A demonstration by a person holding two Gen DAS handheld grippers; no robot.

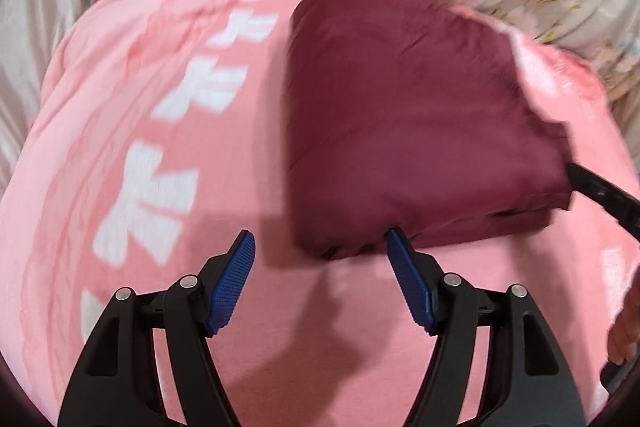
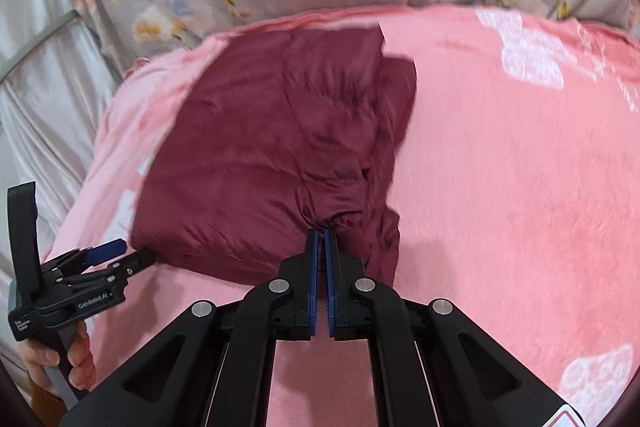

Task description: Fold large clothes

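Maroon garment [image 2: 272, 147] in right hand-held gripper [image 2: 322, 233] (pinched)

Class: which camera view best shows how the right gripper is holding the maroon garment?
The right wrist view: the right gripper has its jaws shut on the near edge of the maroon garment, which bunches there. The left wrist view shows only a dark bit of that gripper at the garment's right corner, its grip hidden.

Left gripper spread, right gripper pinched together.

The left gripper [image 1: 320, 241] stands with its blue-padded fingers [image 1: 232, 281] wide apart, nothing between them. The person's left hand [image 2: 60, 359] wraps its handle from below. The right gripper [image 2: 321, 239] has its pads [image 2: 313, 279] drawn nearly together, tips nipping a fold of the maroon garment [image 2: 260, 147].
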